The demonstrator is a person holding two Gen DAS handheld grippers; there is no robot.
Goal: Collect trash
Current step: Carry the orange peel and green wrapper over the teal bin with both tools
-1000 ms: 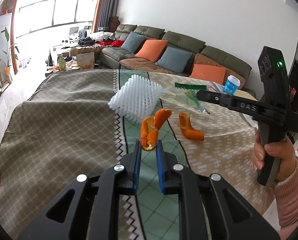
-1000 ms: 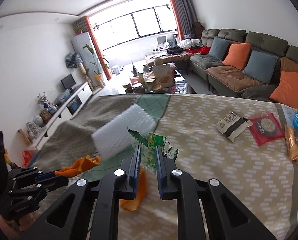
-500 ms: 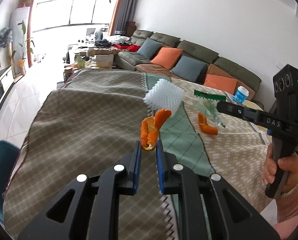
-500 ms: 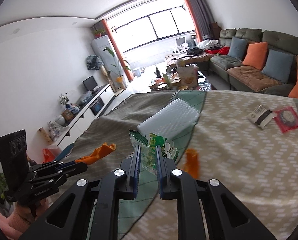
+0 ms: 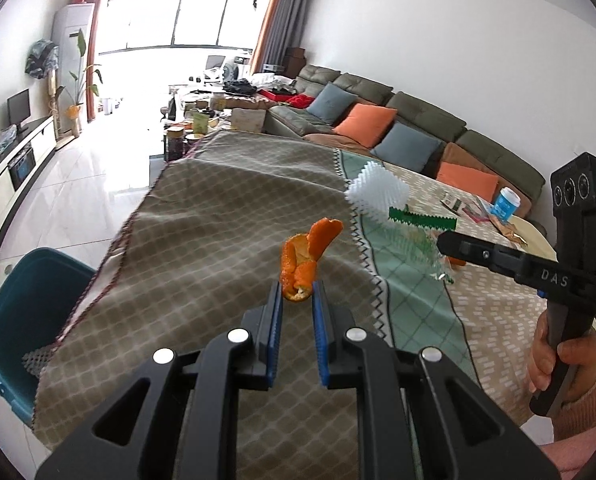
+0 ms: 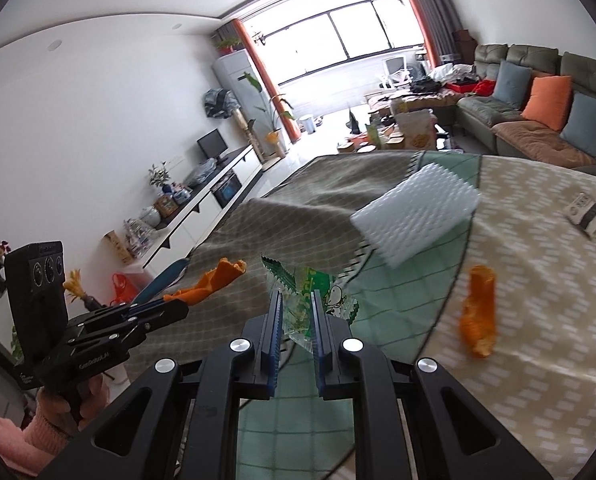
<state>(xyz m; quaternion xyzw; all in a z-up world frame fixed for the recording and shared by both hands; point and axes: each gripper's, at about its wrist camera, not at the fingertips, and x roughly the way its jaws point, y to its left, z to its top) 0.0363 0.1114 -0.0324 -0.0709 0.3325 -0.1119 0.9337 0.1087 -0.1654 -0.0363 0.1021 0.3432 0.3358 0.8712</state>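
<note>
My left gripper (image 5: pixel 297 294) is shut on a curled orange peel (image 5: pixel 304 256) and holds it above the brown part of the tablecloth; it also shows in the right wrist view (image 6: pixel 178 307). My right gripper (image 6: pixel 297 300) is shut on a clear green snack wrapper (image 6: pixel 310 292) held above the table; the wrapper also shows in the left wrist view (image 5: pixel 422 222). A second orange peel (image 6: pixel 478 316) lies on the cloth to the right. A white foam net (image 6: pixel 416 212) lies further back.
A teal bin (image 5: pixel 22 312) stands on the floor beside the table's left edge, with white netting inside. Snack packets (image 6: pixel 586 214) and a blue-white cup (image 5: pixel 506 202) lie at the table's far right. A sofa (image 5: pixel 398 120) runs behind.
Both grippers have swung left over the table with their loads. The teal bin has come further into the left wrist view.
</note>
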